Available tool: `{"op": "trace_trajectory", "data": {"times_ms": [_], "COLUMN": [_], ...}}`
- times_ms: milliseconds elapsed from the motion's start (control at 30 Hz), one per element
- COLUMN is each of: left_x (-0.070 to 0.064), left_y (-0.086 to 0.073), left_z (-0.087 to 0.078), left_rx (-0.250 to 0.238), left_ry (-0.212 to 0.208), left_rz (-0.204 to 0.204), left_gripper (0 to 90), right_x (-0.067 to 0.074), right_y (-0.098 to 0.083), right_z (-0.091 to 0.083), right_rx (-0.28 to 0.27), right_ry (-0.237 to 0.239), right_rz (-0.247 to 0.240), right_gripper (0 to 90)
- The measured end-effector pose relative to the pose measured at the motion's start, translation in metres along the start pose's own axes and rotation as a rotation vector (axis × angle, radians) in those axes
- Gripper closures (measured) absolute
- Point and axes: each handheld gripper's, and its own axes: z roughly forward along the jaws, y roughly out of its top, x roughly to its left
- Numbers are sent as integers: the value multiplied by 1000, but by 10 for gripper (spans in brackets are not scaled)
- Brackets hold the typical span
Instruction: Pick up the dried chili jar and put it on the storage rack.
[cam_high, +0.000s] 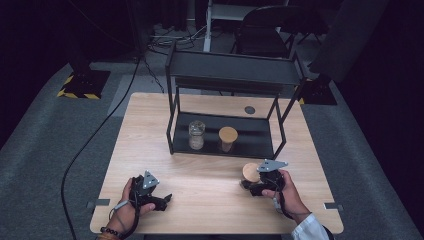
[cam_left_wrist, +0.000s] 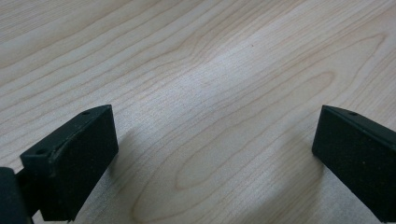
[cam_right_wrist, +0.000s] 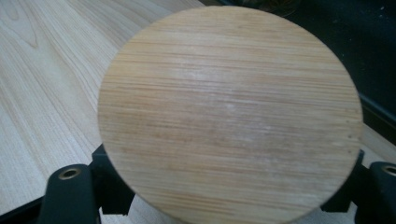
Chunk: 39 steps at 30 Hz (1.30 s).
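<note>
Jar with round wooden lid (cam_high: 250, 172): it stands on the table (cam_high: 210, 200) near your side, right of centre, just in front of the black shelf rack (cam_high: 227, 75); your right gripper (cam_high: 261, 186) is clamped on it, jaws drawn in against its sides below the lid. In the right gripper view the lid (cam_right_wrist: 231, 116) covers nearly everything, so the jar's body and contents are hidden from you, and just the jaw bases peek out at the bottom corners; the contact itself lies under the lid's rim and cannot be made out. In the high view your right hand (cam_high: 287, 192) and the gripper's grey plate block the jar's near side. Left gripper (cam_high: 159, 201): lying low on the table at your left, jaws spread wide with bare wood between them, holding nothing; the left gripper view cuts off both jaws at the frame edges. Rack's lower tray: one clear glass jar (cam_high: 196, 135), lid hard to discern, and beside it a second jar with a wooden lid (cam_high: 228, 138); contents of both too small to tell. Rack's upper shelf: dark, its surface unreadable.
</note>
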Motion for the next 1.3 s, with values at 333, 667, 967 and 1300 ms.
{"op": "trace_trajectory", "data": {"times_ms": [333,667,967,1300], "left_x": [0,0,0,0], "left_y": [0,0,0,0], "left_z": [0,0,0,0], "left_rx": [0,1,0,0], "left_ry": [0,0,0,0], "left_rz": [0,1,2,1], "left_gripper": [0,0,0,0], "right_x": [1,0,-4,-8], "right_y": [-2,0,3,8], "right_z": [0,-7,-14,-21], "right_rx": [-16,-25,-38,-29], "right_ry": [-12,-35,-53,-86], "right_rz": [6,19,25,32], "right_gripper": [252,252,252,252]}}
